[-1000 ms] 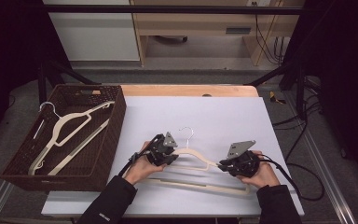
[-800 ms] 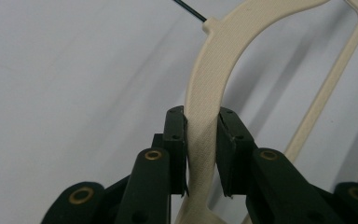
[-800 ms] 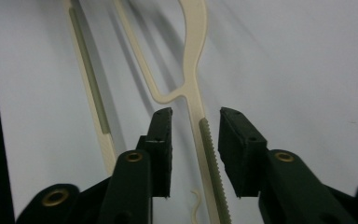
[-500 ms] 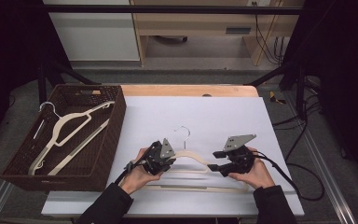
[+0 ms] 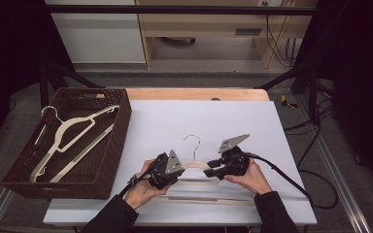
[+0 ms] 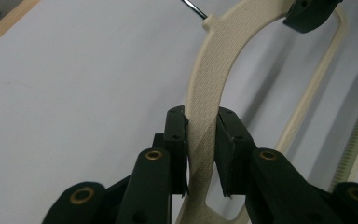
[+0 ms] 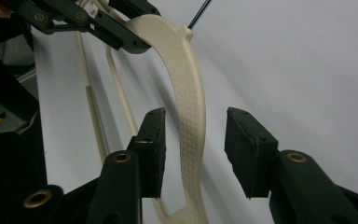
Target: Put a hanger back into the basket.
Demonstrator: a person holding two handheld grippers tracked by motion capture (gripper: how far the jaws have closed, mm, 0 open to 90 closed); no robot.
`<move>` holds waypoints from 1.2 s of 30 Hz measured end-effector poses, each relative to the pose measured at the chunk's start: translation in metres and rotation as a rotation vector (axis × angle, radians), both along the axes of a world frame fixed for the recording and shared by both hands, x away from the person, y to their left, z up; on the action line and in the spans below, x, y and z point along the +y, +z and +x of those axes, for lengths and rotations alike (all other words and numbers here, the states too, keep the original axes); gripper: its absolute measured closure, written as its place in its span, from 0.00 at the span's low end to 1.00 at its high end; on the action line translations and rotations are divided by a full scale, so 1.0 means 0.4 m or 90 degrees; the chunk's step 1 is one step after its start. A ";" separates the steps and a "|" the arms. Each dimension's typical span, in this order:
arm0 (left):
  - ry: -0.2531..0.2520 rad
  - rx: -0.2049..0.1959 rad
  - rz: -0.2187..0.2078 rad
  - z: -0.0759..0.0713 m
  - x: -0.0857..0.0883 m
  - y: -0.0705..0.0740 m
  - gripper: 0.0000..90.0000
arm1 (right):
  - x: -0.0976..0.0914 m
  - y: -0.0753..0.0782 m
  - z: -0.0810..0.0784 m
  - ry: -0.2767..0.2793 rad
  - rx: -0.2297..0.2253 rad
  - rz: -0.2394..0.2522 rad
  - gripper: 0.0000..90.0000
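Near the front edge of the white bench top [image 5: 175, 121], midway between its left and right edges, lies the cream plastic coat hanger [image 5: 194, 167], its metal hook [image 5: 193, 142] pointing toward the far edge. Your left gripper [image 6: 201, 156] is clamped on the hanger's left shoulder arm, both pads pressing the textured plastic. Your right gripper [image 7: 193, 149] straddles the right shoulder arm; its jaws have just been closing, yet a gap remains on each side and neither pad [image 7: 154, 140] touches the hanger. At the bench's left edge stands a dark brown wicker basket [image 5: 121, 126] holding a second cream hanger [image 5: 73, 138] that leans across its interior.
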State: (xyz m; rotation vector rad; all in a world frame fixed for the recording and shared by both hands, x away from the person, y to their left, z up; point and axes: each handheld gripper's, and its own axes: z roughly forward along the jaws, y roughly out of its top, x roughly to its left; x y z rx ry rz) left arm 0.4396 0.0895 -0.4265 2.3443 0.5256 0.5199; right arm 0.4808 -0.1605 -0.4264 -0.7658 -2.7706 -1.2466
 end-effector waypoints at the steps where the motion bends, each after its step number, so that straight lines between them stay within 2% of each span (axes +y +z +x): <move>1: 0.000 0.000 0.000 0.000 0.000 0.000 0.84 | 0.000 0.000 0.000 0.000 0.000 0.000 0.67; 6: -0.012 -0.001 -0.003 -0.010 -0.006 0.001 0.84 | 0.007 -0.004 0.001 0.015 0.024 0.004 0.86; 8: -0.020 0.004 0.004 -0.009 -0.002 0.003 0.84 | 0.007 -0.003 -0.001 0.016 0.029 0.003 0.86; 9: -0.021 0.013 -0.007 -0.009 0.001 0.005 0.84 | 0.006 -0.001 -0.001 0.022 0.034 0.006 0.87; 10: -0.021 0.013 -0.007 -0.009 0.001 0.005 0.84 | 0.006 -0.001 -0.001 0.022 0.034 0.006 0.87; 11: -0.026 0.020 -0.019 -0.008 0.007 0.009 0.84 | 0.004 0.001 -0.002 0.032 0.031 0.013 0.88; 12: -0.026 0.020 -0.019 -0.008 0.007 0.009 0.83 | 0.004 0.001 -0.002 0.032 0.031 0.013 0.88; 14: -0.030 0.039 -0.033 -0.004 0.014 0.016 0.81 | 0.003 0.006 -0.005 0.048 0.018 0.016 0.89; 15: -0.033 0.044 -0.049 -0.002 0.017 0.017 0.81 | 0.003 0.006 -0.005 0.048 0.018 0.016 0.89; 16: -0.039 0.066 -0.058 0.005 0.024 0.027 0.70 | 0.001 0.011 -0.009 0.048 0.006 0.014 0.89; 19: -0.046 0.073 -0.072 0.011 0.032 0.037 0.65 | -0.003 0.021 -0.016 0.052 0.006 0.017 0.90; 20: -0.055 0.088 -0.086 0.021 0.036 0.047 0.64 | -0.004 0.024 -0.017 0.055 0.002 0.017 0.91; 22: -0.062 0.098 -0.089 0.028 0.038 0.051 0.63 | -0.004 0.030 -0.022 0.059 -0.004 0.020 0.91; 24: -0.076 0.117 -0.088 0.042 0.034 0.054 0.64 | -0.003 0.034 -0.024 0.066 -0.013 0.019 0.91; 27: -0.089 0.132 -0.086 0.052 0.028 0.050 0.68 | 0.001 0.042 -0.031 0.073 -0.020 0.023 0.92; 34: -0.114 0.146 -0.080 0.064 0.010 0.049 0.79 | 0.000 0.048 -0.036 0.080 -0.025 0.026 0.92; 36: -0.125 0.142 -0.064 0.066 0.011 0.049 0.83 | 0.000 0.049 -0.038 0.082 -0.029 0.024 0.92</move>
